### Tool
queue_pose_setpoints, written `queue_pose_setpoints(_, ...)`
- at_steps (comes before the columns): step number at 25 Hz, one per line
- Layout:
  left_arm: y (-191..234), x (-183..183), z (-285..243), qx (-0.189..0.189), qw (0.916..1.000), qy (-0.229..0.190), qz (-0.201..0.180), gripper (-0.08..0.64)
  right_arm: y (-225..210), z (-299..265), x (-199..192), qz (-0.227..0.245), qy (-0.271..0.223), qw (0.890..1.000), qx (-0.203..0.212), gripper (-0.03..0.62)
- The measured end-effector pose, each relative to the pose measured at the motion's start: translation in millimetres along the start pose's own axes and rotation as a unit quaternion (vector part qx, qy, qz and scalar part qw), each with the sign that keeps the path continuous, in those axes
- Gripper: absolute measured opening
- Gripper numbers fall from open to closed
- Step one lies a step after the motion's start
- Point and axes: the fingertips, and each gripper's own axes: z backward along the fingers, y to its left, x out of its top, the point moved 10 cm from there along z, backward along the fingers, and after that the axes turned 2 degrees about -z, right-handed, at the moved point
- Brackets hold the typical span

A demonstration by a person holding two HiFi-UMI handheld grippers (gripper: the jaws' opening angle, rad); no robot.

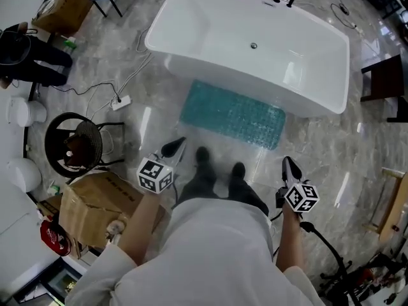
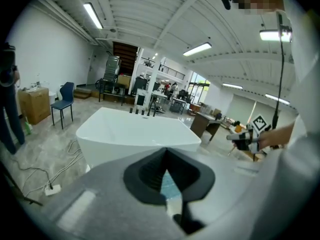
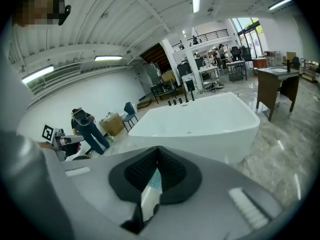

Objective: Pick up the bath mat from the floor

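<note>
Reaching is the step in hand, I judge: the bath mat (image 1: 233, 114) lies flat on the floor at twelve o'clock from the person's feet, just beside the bathtub (image 1: 255, 43), and the left gripper (image 1: 173, 148) and right gripper (image 1: 291, 167), both closed tight on nothing, hang short of it and must next open and drop to its near edge.

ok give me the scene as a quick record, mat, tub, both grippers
bath mat: teal, flat on the floor, beside the bathtub, untouched
bathtub: white, freestanding, black taps at far end
left gripper: shut, empty, short of the mat
right gripper: shut, empty, short of the mat
shoes: between the grippers, near the mat's front edge
</note>
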Motion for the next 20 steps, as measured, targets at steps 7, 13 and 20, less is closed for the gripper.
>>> queue_pose_setpoints(7,51,7,-16,-0.025,0.9992,0.016,-0.028,0.002,30,-30,1,-0.01,-0.005,0.999,-0.038,0.006)
queue_pose_setpoints(13,72,3,-33,-0.051,0.998,0.027,-0.024,0.002,34,-46,-7,-0.031,-0.009,0.996,-0.079,0.006)
queue_pose_setpoints(20,89,-7,-54,-0.048,0.9978,0.044,-0.001,0.003,19,-57,-19,-0.056,0.006,0.991,-0.119,0.006)
